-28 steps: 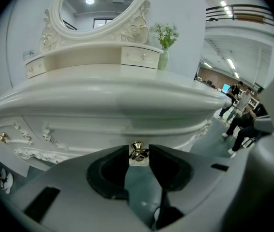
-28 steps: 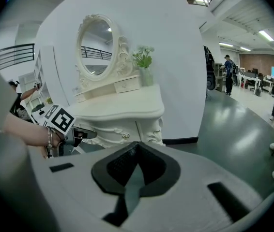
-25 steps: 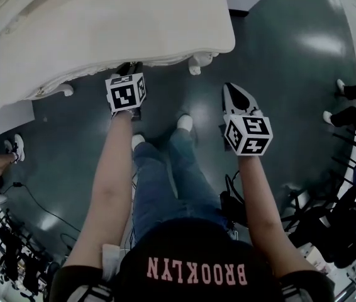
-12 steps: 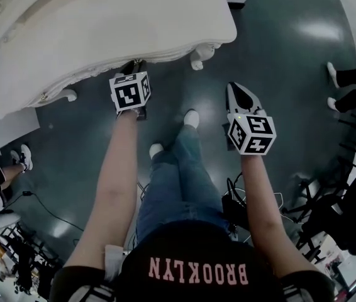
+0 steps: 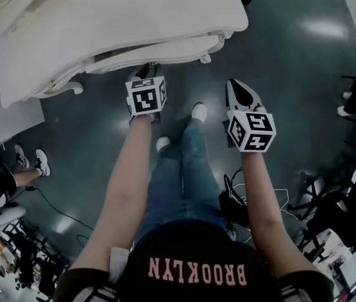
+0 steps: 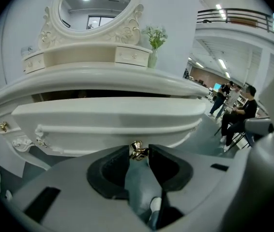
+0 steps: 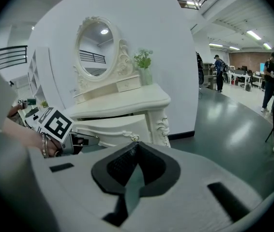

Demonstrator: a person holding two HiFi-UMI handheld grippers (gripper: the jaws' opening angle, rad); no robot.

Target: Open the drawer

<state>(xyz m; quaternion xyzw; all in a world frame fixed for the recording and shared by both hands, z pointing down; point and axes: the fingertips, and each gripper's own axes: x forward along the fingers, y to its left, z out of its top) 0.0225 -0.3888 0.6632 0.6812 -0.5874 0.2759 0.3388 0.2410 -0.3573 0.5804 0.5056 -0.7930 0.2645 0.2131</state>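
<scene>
Drawer (image 6: pixel 103 117) of a white dressing table (image 5: pixel 102 17), standing part-way out below the front edge of the tabletop. A dark gap shows above the drawer front, but what lies inside cannot be seen. The left gripper (image 6: pixel 138 152) pinches the small gold knob (image 6: pixel 137 147) at the middle of the drawer front. The right gripper (image 7: pixel 137 145) hangs off to the right over the floor, its jaws pressed together at the tips with nothing between them. Along the tabletop's back edge sit an oval mirror (image 6: pixel 96 4), little drawers (image 6: pixel 132 56) and, at the right end, a vase of flowers (image 6: pixel 154 45). The floor (image 5: pixel 291 74) is dark, glossy green. A white wall (image 7: pixel 142 13) stands behind the table, and people (image 6: pixel 238 112) sit and stand beyond its right side in a large hall.
</scene>
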